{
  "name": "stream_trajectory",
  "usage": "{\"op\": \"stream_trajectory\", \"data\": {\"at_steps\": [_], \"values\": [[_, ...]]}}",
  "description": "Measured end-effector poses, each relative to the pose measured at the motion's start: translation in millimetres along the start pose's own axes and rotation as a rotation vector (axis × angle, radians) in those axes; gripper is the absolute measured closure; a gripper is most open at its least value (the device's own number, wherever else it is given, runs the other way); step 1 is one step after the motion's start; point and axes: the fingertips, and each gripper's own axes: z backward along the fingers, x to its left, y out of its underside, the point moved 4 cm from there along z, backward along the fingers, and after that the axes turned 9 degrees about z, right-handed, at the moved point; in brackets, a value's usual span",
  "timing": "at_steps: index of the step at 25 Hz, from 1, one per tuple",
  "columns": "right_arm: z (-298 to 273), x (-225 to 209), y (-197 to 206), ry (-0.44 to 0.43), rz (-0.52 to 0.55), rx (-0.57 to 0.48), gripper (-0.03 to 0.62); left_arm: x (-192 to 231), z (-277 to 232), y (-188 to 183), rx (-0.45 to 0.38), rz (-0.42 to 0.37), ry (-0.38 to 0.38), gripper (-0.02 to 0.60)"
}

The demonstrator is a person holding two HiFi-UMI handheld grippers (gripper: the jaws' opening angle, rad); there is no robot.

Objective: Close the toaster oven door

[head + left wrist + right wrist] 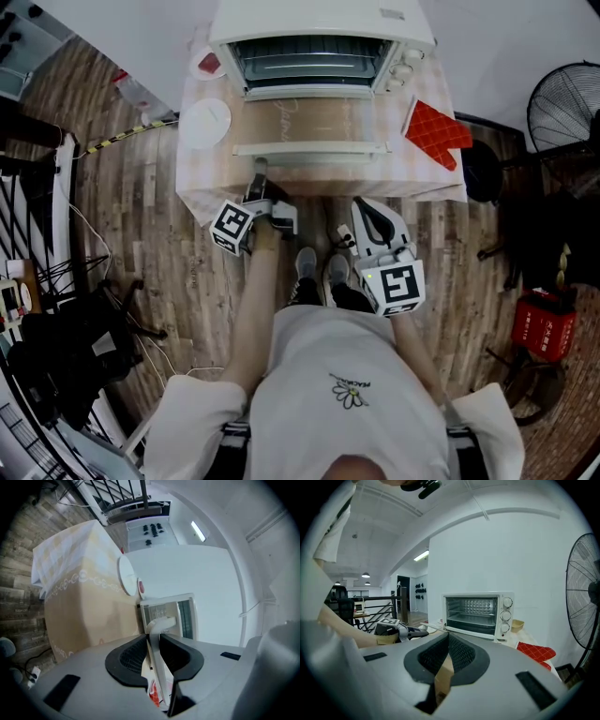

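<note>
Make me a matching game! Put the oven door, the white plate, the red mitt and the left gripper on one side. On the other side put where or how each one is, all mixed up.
Things:
1. oven door
2. white plate
3. red mitt
4. left gripper

Places or states:
A. lying right of the toaster oven
B. jaws closed on the door handle
C. folded down, open
D. lying left of the toaster oven

Pairs: 1-C, 2-D, 3-A, 4-B.
</note>
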Motion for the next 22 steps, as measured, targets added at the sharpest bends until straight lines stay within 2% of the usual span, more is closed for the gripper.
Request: {"op": "stream_trajectory", "data": {"at_steps": [8,22], "values": [[0.9,-4.3,-11.1,0.002,0.002,-0.036,0.585,-17.9,-3.8,-2.1,-0.011,0.007,0.048,0.485],[-5.5,-3.6,-34.8,-0.023,0.031,-0.09,0.585,-69.9,-31.9,-11.8,0.001,-0.042,0.183,0.466]]}}
